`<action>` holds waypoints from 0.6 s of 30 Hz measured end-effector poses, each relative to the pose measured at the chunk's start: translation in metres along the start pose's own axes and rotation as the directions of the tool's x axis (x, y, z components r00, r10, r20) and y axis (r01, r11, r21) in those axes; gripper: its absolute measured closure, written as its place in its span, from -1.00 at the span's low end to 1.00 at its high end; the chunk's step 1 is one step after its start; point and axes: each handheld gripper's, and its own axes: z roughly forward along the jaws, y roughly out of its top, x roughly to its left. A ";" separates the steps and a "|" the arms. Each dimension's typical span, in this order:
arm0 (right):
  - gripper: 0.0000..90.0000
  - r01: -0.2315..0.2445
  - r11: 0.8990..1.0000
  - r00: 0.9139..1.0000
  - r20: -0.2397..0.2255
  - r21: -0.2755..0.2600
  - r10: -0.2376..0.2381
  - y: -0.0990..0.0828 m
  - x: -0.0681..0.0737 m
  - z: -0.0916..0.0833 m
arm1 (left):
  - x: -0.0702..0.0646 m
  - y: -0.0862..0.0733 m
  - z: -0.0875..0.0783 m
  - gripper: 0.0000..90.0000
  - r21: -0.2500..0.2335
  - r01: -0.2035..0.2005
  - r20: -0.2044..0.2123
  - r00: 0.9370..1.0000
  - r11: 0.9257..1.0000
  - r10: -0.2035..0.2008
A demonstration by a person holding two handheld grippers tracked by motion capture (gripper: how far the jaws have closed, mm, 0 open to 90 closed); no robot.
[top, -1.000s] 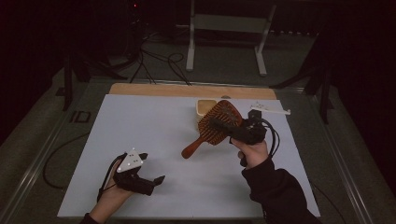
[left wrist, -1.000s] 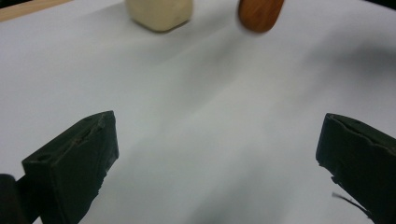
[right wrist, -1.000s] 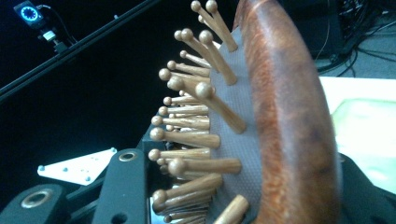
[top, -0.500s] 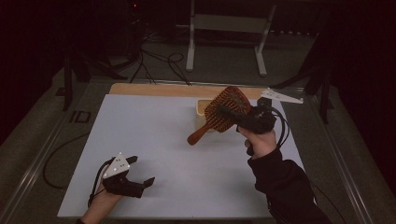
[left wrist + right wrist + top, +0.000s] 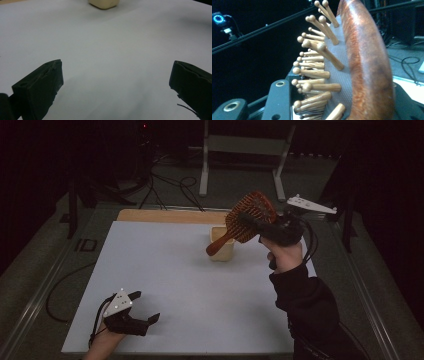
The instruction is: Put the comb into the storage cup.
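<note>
Your right claw is clamped on the stiff, light wooden hairbrush by its head; its smooth back may slip.

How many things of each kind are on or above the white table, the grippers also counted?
Grippers: 2, the left gripper and the right gripper
Wooden hairbrush: 1
Cream container: 1
Total: 4

Cream box on a pale table, wooden board along its far edge.
</note>
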 end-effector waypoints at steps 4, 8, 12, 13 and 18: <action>0.13 0.008 1.000 1.000 0.022 -0.017 -0.008 0.011 -0.004 0.001 | 0.000 -0.001 -0.002 -1.00 -0.008 -0.004 -0.003 1.000 1.000 0.003; 0.13 0.011 0.999 0.999 0.052 -0.038 -0.009 0.019 -0.008 0.001 | 0.000 0.000 -0.003 -1.00 -0.016 0.001 -0.007 1.000 1.000 -0.001; 0.13 0.014 0.999 0.996 0.087 -0.050 -0.009 0.024 -0.014 0.005 | 0.000 0.000 -0.003 -1.00 -0.024 0.005 -0.009 1.000 1.000 -0.005; 0.13 0.020 0.999 0.995 0.097 -0.048 -0.016 0.026 -0.016 0.006 | 0.000 0.000 -0.003 -1.00 -0.021 0.001 -0.009 1.000 1.000 -0.001; 0.13 0.034 0.999 0.988 0.151 -0.022 -0.031 0.030 -0.024 0.018 | 0.001 -0.001 -0.003 -1.00 -0.025 0.007 -0.004 1.000 1.000 -0.007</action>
